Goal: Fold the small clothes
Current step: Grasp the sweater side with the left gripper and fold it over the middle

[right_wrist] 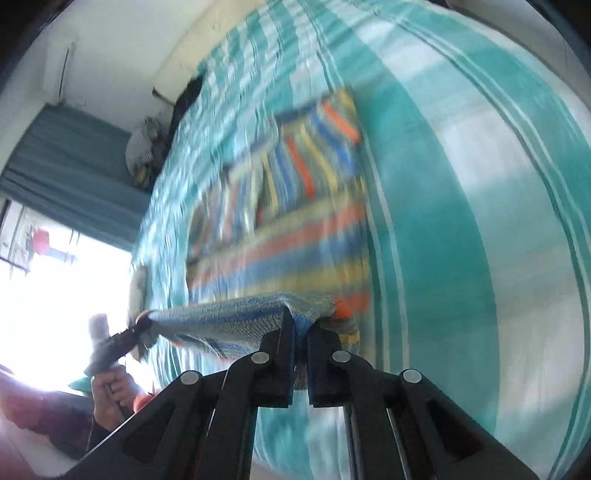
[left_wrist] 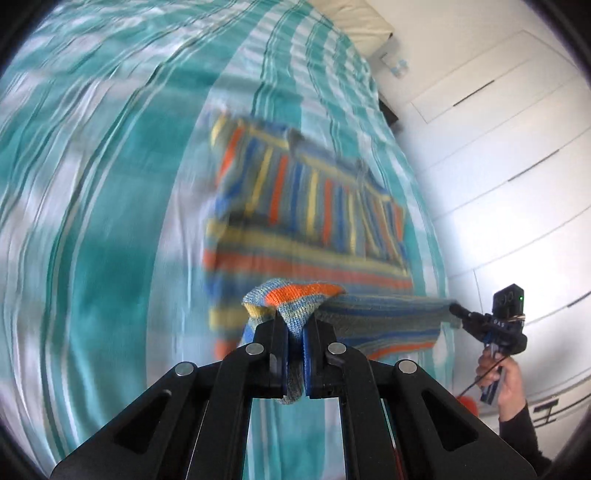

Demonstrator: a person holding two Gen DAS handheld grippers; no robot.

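A small knitted sweater (left_wrist: 306,206) striped in orange, blue and yellow lies on a bed with a teal and white striped cover (left_wrist: 110,221). Its near edge is lifted and stretched taut between both grippers. My left gripper (left_wrist: 295,325) is shut on one corner of that edge, with knit bunched over its fingers. The right gripper (left_wrist: 458,312) grips the other corner, held by a hand (left_wrist: 498,373). In the right wrist view my right gripper (right_wrist: 301,326) is shut on the sweater (right_wrist: 288,206), and the left gripper (right_wrist: 142,325) pinches the far corner. Both views are motion-blurred.
White cupboard fronts (left_wrist: 498,147) run along the bed's right side. A cream pillow (left_wrist: 369,22) lies at the head. A bright window (right_wrist: 55,295) and a teal curtain (right_wrist: 66,166) stand on the other side. A dark item (right_wrist: 188,96) and a pale bundle (right_wrist: 144,147) sit near the bed's far edge.
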